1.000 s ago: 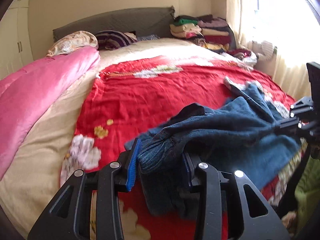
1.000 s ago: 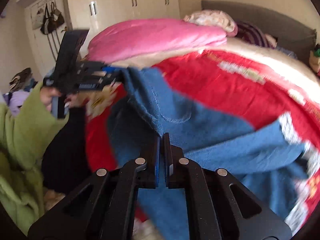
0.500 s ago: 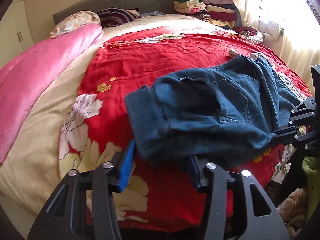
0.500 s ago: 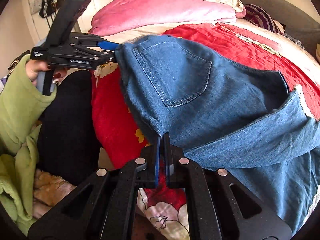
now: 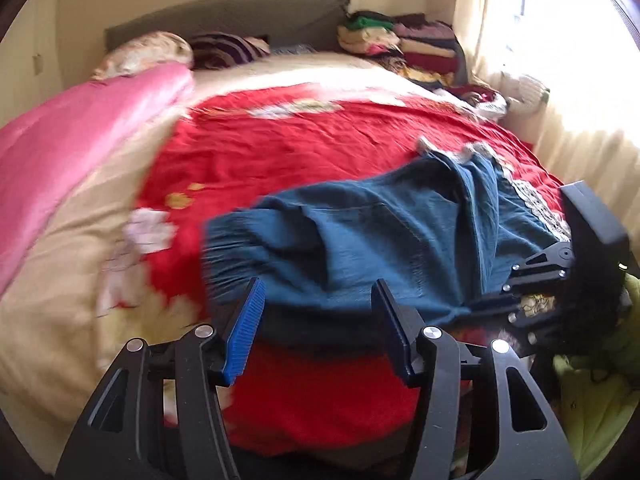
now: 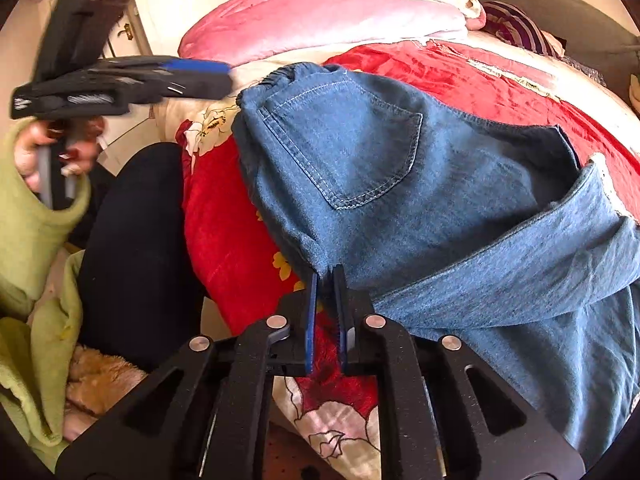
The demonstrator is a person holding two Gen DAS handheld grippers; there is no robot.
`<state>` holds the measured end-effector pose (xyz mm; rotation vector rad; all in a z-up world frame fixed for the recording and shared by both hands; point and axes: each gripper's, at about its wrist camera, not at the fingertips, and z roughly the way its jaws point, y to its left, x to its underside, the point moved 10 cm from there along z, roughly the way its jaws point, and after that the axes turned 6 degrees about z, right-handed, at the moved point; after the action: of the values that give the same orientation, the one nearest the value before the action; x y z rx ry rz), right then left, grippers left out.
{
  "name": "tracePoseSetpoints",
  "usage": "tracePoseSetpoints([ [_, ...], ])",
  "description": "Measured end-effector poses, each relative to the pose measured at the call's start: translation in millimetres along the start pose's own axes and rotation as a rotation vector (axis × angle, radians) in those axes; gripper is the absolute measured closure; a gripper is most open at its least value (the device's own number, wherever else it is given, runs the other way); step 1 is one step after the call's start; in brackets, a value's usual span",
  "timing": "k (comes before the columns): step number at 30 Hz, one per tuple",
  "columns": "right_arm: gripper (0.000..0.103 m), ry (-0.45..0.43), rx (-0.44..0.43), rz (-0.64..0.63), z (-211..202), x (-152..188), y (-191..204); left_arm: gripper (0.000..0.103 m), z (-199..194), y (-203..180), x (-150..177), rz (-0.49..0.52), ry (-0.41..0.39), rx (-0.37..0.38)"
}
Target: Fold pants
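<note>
Lying on the red flowered bedspread [image 5: 304,148], the blue denim pants [image 5: 380,236] have left the left gripper [image 5: 316,320], whose fingers have just been opening and now stand wide with nothing pressed. From the right wrist, the right gripper [image 6: 325,280] has just cracked open at the pants' edge, so the fold is laid.

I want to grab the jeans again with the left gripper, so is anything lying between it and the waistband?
Nothing visible is. The left gripper, jaws just opened and empty, faces the jeans directly; only bare red bedspread lies beneath it.
</note>
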<state>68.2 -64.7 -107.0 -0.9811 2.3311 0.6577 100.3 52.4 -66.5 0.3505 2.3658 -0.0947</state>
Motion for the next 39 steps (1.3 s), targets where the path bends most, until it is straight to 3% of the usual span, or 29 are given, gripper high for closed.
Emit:
tracePoseSetpoints([
  [4, 0.094, -0.04, -0.01, 0.009, -18, -6, 2, 0.049, 39, -5, 18, 0.031, 0.098, -0.056],
  [7, 0.088, -0.086, -0.008, 0.032, -26, -18, -1, 0.048, 48, -6, 29, 0.034, 0.116, -0.054],
  [9, 0.078, -0.068, 0.007, 0.048, -18, -19, -5, 0.048, 48, -5, 30, 0.027, 0.112, -0.049],
  [13, 0.078, 0.063, 0.062, 0.099, 19, 5, -19, 0.048, 51, -2, 32, 0.014, 0.106, -0.029],
  [17, 0.074, 0.045, 0.039, 0.112, 10, 0, -18, 0.047, 48, -4, 29, 0.018, 0.096, -0.048],
  [20, 0.071, -0.01, 0.044, 0.132, -10, -8, -26, 0.039, 32, -7, 19, 0.002, 0.049, -0.04],
  [24, 0.06, -0.117, 0.125, 0.189, -48, -30, -59, 0.036, 2, -7, -1, -0.004, -0.036, -0.062],
  [26, 0.058, -0.161, 0.18, 0.235, -67, -42, -86, 0.036, -10, -12, -13, -0.026, -0.079, -0.037],
  [28, 0.055, -0.181, 0.244, 0.287, -80, -53, -114, 0.027, -15, -28, -25, -0.039, -0.115, 0.033],
  [34, 0.038, -0.216, 0.321, 0.394, -91, -90, -169, 0.026, 12, -96, -43, 0.041, -0.09, 0.189],
  [39, 0.031, -0.135, 0.365, 0.43, -65, -95, -212, 0.028, 44, -139, -49, 0.007, -0.052, 0.291],
])
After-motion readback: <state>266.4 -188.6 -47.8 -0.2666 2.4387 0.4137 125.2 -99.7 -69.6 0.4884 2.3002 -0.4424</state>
